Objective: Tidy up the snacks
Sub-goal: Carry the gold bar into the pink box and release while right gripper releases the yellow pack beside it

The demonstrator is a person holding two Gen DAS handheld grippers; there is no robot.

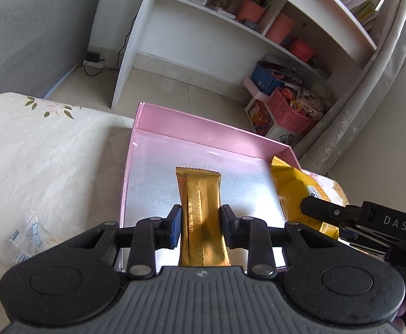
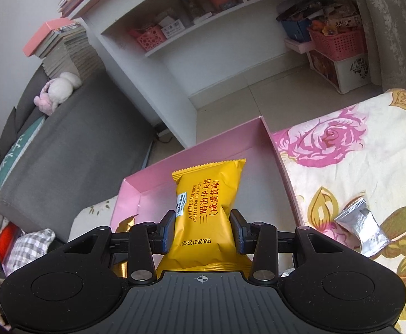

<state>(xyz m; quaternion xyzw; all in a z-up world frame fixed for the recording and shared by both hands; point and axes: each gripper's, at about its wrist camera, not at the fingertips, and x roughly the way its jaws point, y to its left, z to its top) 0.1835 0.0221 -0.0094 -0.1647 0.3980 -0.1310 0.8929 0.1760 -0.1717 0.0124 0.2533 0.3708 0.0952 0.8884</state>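
Observation:
A pink box [image 1: 203, 122] with a silvery floor lies open on a floral cloth. My left gripper [image 1: 201, 214] is shut on a long gold snack packet [image 1: 200, 192], which hangs lengthwise over the box's floor. At the right of the left wrist view, my right gripper [image 1: 311, 211] grips a yellow packet [image 1: 289, 183] near the box's right wall. In the right wrist view, the right gripper [image 2: 203, 222] is shut on this yellow waffle sandwich packet [image 2: 208, 192] above the pink box [image 2: 275, 150]. A corner of the gold packet [image 2: 124, 222] shows at the lower left.
A silver packet [image 2: 364, 228] lies on the floral cloth [image 2: 342, 144] right of the box. A clear wrapper [image 1: 24, 239] lies on the cloth to its left. Beyond stand a white shelf unit [image 1: 136, 55], pink baskets [image 1: 289, 111] and a grey sofa [image 2: 77, 139].

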